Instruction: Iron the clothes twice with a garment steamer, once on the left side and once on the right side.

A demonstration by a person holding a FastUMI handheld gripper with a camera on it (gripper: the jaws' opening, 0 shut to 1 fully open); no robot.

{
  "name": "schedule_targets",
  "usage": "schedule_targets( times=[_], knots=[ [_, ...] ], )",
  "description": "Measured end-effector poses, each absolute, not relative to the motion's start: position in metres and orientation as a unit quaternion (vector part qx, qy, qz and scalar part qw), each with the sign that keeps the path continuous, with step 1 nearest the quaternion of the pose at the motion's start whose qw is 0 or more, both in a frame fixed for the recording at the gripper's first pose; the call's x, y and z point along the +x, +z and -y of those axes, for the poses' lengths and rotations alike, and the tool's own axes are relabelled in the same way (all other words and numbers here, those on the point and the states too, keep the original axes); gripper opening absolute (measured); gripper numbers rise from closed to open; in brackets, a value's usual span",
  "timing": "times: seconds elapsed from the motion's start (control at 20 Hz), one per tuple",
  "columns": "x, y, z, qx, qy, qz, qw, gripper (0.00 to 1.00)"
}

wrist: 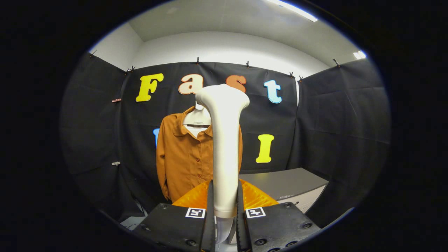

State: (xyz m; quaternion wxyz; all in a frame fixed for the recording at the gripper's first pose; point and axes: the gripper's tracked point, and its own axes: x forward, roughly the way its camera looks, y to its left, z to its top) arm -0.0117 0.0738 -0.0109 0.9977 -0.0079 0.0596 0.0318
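Observation:
A cream-white garment steamer stands upright between my fingers, its handle clamped from both sides and its wider head rising above them. My gripper is shut on that handle. Beyond the steamer hangs a rust-orange buttoned shirt on a white hanger against the black booth wall. The steamer covers the shirt's right half. The steamer's head is apart from the shirt, some way in front of it.
A grey cabinet stands low at the right of the shirt, beyond my fingers. Black cloth walls close the booth on the left, back and right. A white cable or floor patch lies low on the left.

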Motion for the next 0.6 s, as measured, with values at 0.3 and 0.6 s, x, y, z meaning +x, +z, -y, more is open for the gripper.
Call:
schedule_targets(
  times=[0.3,0.6],
  knots=[
    [-0.0109,-0.0122,-0.0729,-0.007,0.03,-0.061,0.998,0.27],
    [-0.0096,-0.0121,-0.0758,-0.008,0.031,-0.06,0.998,0.27]
  ],
)
